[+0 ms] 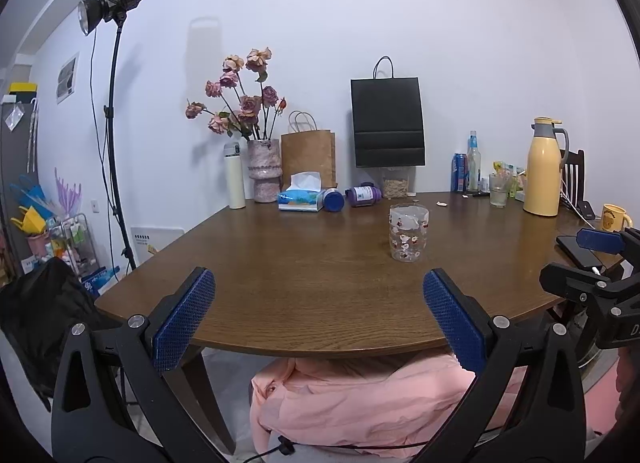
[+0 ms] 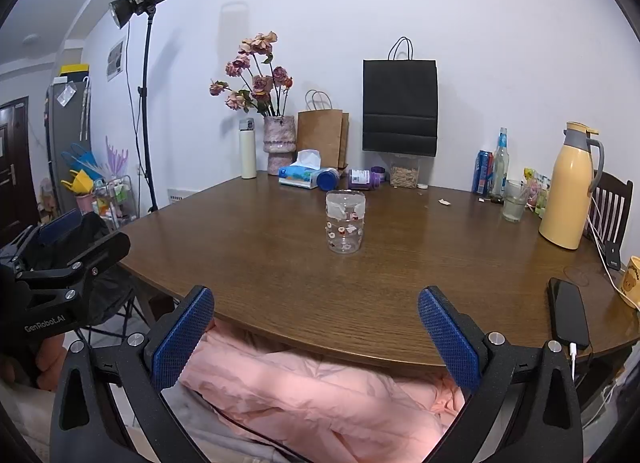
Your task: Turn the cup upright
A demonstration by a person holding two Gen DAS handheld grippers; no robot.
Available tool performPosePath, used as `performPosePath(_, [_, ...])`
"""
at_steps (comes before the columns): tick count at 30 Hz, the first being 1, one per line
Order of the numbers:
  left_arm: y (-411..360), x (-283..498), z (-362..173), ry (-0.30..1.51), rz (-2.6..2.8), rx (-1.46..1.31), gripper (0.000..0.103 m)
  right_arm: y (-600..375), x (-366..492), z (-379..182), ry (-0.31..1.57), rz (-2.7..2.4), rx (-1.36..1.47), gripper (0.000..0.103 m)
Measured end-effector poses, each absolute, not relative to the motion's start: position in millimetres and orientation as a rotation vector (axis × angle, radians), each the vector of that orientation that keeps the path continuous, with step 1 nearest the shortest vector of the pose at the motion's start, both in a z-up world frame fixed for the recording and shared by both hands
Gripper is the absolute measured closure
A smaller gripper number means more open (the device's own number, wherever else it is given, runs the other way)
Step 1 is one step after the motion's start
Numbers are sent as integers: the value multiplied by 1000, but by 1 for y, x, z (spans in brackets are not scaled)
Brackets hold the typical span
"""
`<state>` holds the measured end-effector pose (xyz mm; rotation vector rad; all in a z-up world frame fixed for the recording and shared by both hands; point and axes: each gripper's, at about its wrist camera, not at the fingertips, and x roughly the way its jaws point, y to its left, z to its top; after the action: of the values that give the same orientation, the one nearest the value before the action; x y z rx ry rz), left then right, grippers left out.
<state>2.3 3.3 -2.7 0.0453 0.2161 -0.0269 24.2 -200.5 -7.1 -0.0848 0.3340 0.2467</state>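
While both grippers gape, cup (image 2: 345, 221) sits ahead, untouched.

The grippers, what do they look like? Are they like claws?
A bit like claws! Each one, the left gripper and the right gripper, has two black plastic jaws lined with bumpy blue pads and joined with round silver bolts. The left one shows white lettering reading GenRobot.AI on its side in the right wrist view. A thin black cable hangs below them, over pink clothing.
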Motion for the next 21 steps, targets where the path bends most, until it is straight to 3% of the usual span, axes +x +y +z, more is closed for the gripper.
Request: performPosePath(21, [1,1,-1,205,-31,47,0,-200,22,-4,322,243,-88,0])
